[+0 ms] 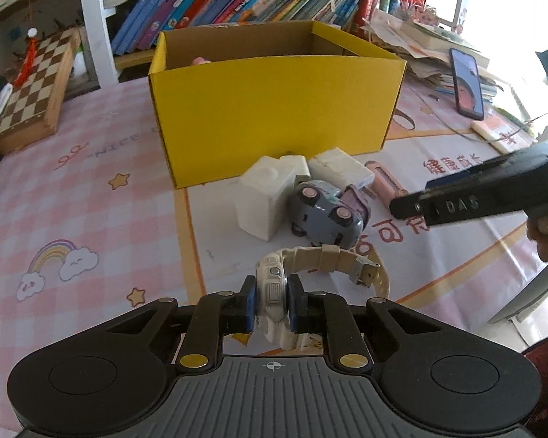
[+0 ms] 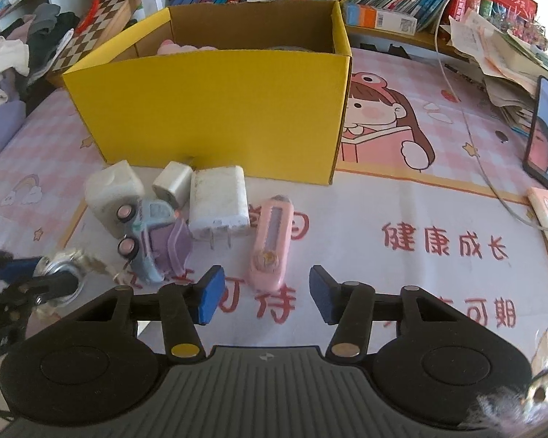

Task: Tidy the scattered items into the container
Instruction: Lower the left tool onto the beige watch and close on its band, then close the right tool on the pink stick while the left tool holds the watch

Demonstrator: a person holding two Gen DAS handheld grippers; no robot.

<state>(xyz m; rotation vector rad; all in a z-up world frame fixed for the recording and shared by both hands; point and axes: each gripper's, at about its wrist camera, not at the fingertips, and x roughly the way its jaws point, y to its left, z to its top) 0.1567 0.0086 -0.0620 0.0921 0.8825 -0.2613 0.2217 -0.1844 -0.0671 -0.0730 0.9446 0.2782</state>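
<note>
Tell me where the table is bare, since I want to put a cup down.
Free: the pink checked cloth left of the yellow box, toward the chessboard, and the printed mat right of the pink case, before the phone. Crowded: the front of the box, with white chargers and a toy car.

A desk under a pink checked cartoon cover carries a yellow cardboard box. Just in front of the box lie 3 white chargers, a toy car tipped on its side and a pink case. A chessboard sits at one side, a propped phone and stacked papers at the other.
</note>
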